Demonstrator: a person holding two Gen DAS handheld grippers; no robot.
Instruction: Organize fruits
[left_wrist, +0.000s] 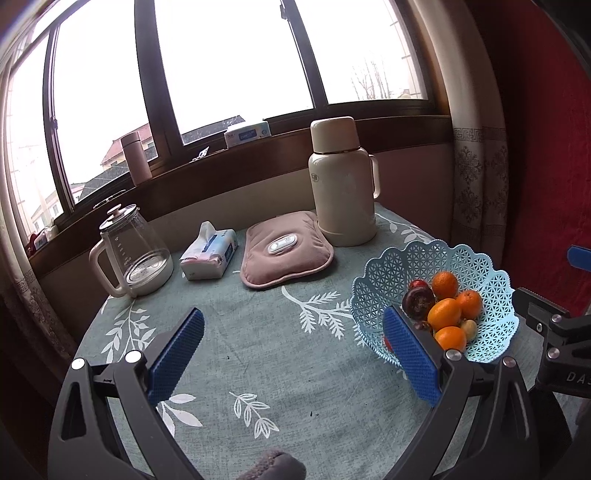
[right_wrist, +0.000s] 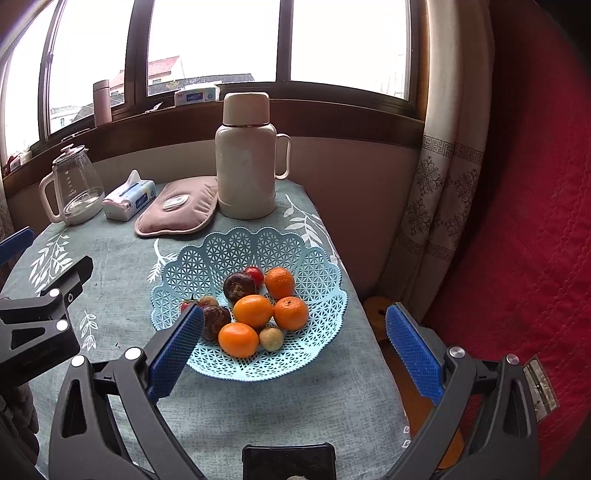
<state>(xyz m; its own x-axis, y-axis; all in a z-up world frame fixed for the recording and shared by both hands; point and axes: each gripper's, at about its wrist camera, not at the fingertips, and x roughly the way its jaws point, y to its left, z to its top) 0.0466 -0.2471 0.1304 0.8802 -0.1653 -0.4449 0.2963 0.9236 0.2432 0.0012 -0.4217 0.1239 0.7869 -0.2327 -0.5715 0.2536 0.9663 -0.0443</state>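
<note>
A wide window (left_wrist: 236, 66) with dark wooden frames spans the far wall, admitting bright overcast daylight; rooftops show outside. A brown sill (left_wrist: 258, 147) runs beneath it. A patterned cream curtain (right_wrist: 443, 177) hangs at right, beside red quilted fabric (right_wrist: 524, 221). The table carries a grey-green leaf-print cloth (left_wrist: 258, 350).

Ahead of our right tongs we see a pale blue plastic basket (right_wrist: 317, 295) of open lattice. The tablecloth (right_wrist: 122, 258) beneath looks matt woven cloth. Beyond stands a smooth cream flask (right_wrist: 245, 162).
</note>
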